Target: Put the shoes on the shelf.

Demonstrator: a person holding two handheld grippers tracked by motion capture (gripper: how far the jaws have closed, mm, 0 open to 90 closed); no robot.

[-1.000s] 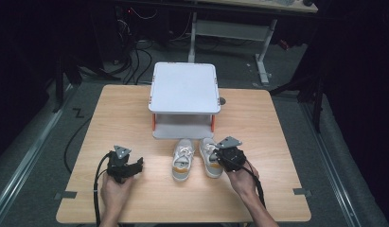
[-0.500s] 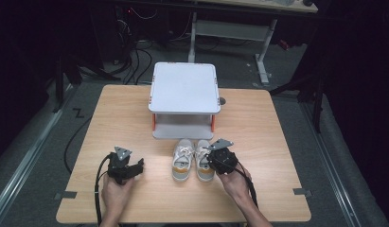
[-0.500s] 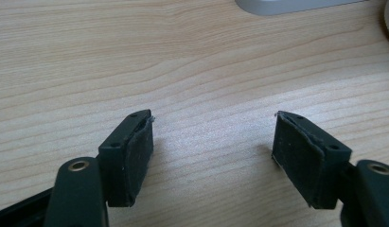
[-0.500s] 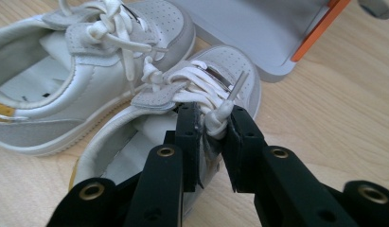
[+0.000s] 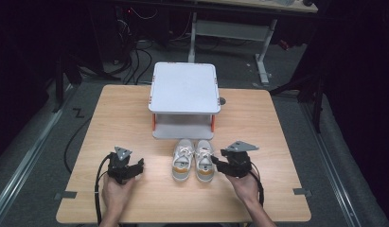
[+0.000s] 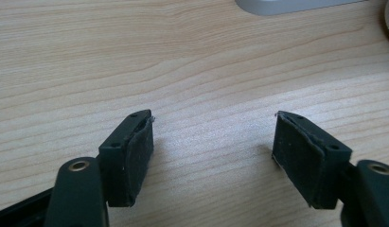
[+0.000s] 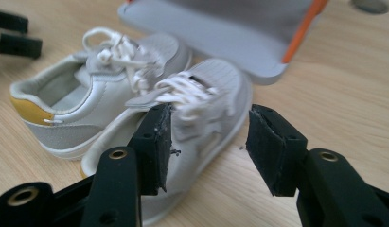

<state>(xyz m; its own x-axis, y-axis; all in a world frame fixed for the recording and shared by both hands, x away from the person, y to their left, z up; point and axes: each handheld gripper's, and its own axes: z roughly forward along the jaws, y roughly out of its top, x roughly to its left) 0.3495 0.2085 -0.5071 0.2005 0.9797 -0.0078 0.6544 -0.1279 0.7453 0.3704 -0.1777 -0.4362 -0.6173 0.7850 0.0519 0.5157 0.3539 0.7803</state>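
A: Two hands come in from the bottom edge of the high view, each holding a gripper over the desk (image 5: 287, 123). The left gripper (image 5: 141, 165) sits in the lower left, level and pointing right. The right gripper (image 5: 216, 162) sits at lower centre-right, angled left toward the pair of shoes (image 5: 194, 160).

B: How do the fingers stand?

A: On the left gripper they are well apart, with bare wood between them in the left gripper view. On the right gripper they have just been opening; in the right gripper view they stand apart around the side of the nearer shoe (image 7: 201, 118), whose tongue and laces lie between them. The left finger (image 7: 154, 142) is at the shoe's side; I cannot tell whether it touches.

B: And the shoes?

A: Side by side at lower centre, toes toward the grey two-tier stand (image 5: 184, 90), just in front of its lower shelf.

B: Anything hard to see?

A: The forearms are cut off by the bottom edge, and the surroundings beyond the desk are dark.
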